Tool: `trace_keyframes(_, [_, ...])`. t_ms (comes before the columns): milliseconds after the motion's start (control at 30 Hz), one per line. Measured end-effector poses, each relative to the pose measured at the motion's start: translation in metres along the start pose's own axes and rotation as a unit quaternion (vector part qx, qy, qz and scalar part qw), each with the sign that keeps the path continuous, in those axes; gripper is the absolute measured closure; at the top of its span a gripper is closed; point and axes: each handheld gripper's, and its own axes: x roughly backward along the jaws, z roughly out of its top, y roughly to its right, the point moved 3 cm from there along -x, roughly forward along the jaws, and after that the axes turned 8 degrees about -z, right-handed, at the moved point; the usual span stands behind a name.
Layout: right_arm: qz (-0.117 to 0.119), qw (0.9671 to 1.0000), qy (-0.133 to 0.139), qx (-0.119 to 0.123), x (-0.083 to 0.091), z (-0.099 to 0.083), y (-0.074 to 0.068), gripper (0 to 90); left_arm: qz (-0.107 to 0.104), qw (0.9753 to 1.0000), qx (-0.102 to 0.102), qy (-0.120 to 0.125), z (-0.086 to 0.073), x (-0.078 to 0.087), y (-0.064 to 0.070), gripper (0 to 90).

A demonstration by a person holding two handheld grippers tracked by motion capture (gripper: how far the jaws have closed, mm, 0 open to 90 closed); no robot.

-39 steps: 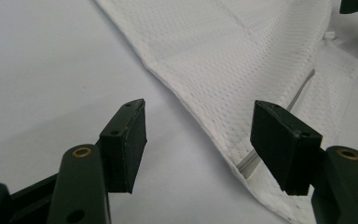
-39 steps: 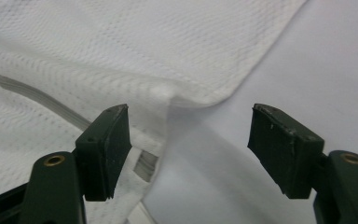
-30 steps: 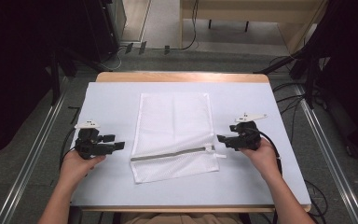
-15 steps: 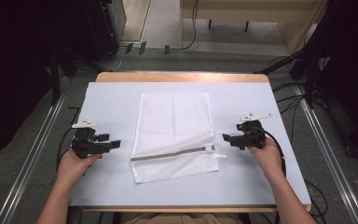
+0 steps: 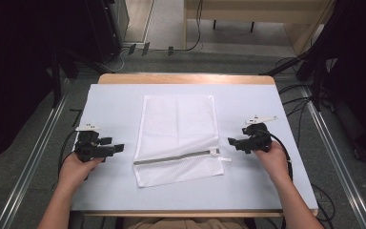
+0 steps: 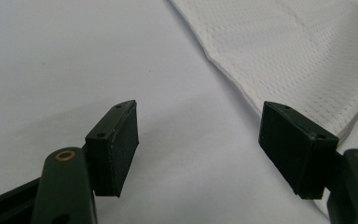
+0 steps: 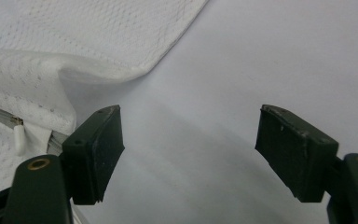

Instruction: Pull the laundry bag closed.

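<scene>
- a white mesh laundry bag [image 5: 178, 138] lies flat in the middle of the table [image 5: 114, 100], its grey zipper [image 5: 174, 158] near the front.
- the left gripper [image 5: 116, 149] sits beside the bag's left side, jaws spread wide, holding nothing.
- the right gripper [image 5: 232, 142] sits just beside the zipper pull [image 7: 18, 135], jaws spread wide too.

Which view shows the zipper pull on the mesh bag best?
The right gripper view: the white zipper pull sits close at the zip's end, beside that gripper's jaw. The high view shows it small and far off on the mesh bag. The left gripper view catches the bag's edge, not the pull.
</scene>
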Motion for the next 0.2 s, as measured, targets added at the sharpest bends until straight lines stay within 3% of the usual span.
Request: trace_keyframes(200, [-0.011, 0.9999, -0.004, 0.013, -0.0038, -0.0025, 0.0004, 23.8, 0.012, 0.9999, -0.001, -0.005, -0.0018, -0.003, -0.0021, 25.5])
